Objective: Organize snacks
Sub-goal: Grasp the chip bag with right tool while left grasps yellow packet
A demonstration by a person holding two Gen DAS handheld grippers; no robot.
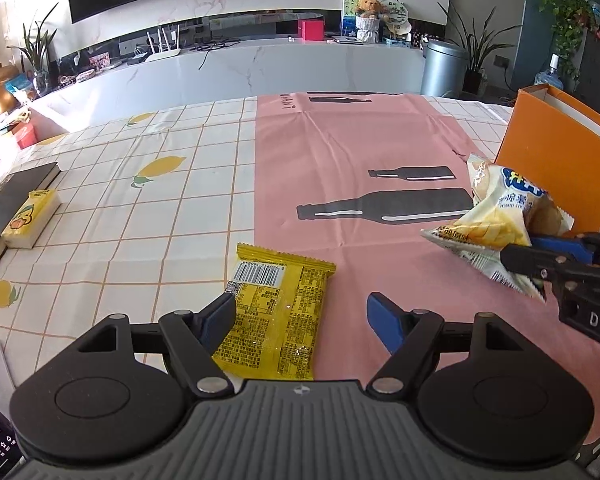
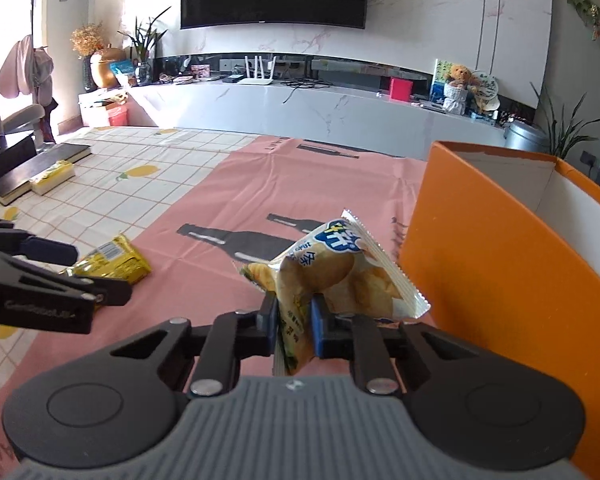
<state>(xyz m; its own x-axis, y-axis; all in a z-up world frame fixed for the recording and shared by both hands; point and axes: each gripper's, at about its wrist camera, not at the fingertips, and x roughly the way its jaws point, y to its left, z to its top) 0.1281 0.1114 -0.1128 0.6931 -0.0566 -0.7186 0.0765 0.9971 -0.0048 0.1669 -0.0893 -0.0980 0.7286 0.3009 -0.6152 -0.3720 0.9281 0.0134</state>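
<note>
My left gripper (image 1: 300, 318) is open, its blue-padded fingers either side of a yellow snack packet (image 1: 278, 312) lying label-up on the tablecloth; the left pad touches the packet's edge. My right gripper (image 2: 294, 320) is shut on a pale potato-chip bag (image 2: 340, 276) and holds it above the pink cloth, just left of an open orange box (image 2: 500, 264). In the left wrist view the chip bag (image 1: 496, 216) and the right gripper (image 1: 540, 258) are at the right, beside the orange box (image 1: 556, 168). The yellow packet (image 2: 114, 260) and the left gripper (image 2: 76, 276) show at the left of the right wrist view.
A dark book (image 1: 12, 212) with a yellow tissue pack (image 1: 32, 218) on it lies at the table's left. A pink bottle-print cloth (image 1: 340, 152) covers the right half of the table, over a lemon-print checked cloth (image 1: 140, 200). A TV cabinet stands behind.
</note>
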